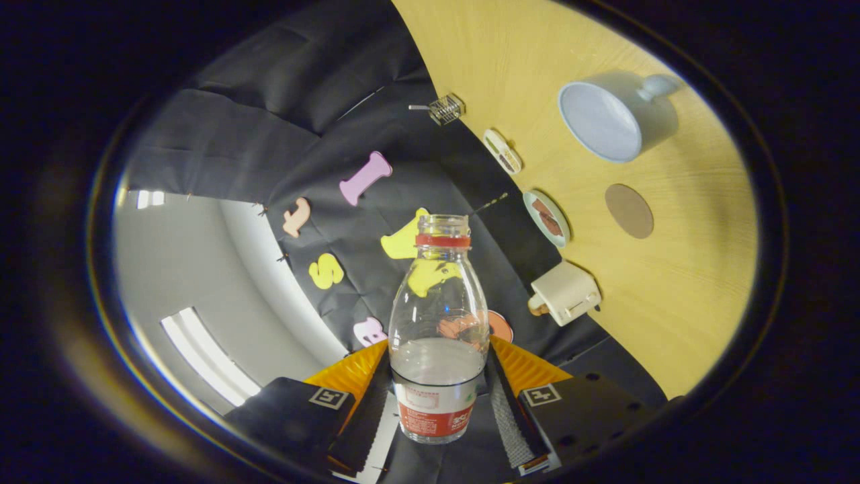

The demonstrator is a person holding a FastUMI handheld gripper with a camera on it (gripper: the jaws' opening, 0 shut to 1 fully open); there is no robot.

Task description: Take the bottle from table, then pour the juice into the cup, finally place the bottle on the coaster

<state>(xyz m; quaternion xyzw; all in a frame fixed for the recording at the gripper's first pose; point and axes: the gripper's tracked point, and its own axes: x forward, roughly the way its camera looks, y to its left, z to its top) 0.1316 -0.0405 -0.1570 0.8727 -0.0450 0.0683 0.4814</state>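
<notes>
Bottle (438, 336) held between the two fingers of the gripper (438, 396), whose pads close on its lower body from either side; both appear to press the plastic. Its long axis runs straight out along the fingers toward 12 o'clock, the open, capless mouth with a red neck ring farthest from the gripper. The whole view is rolled, so the table (692, 296) stands on edge at 2 to 3 o'clock and the bottle is evidently lifted clear of it. Clear plastic, red-and-white label at the base, pale liquid filling roughly the lower third. The cup (615, 117), light blue with a handle, lies at about 1 o'clock from the bottle mouth, well apart; its opening faces the camera. The coaster (629, 211), a brown disc, lies at 2 o'clock, nearer than the cup. Pouring appears not yet begun.
</notes>
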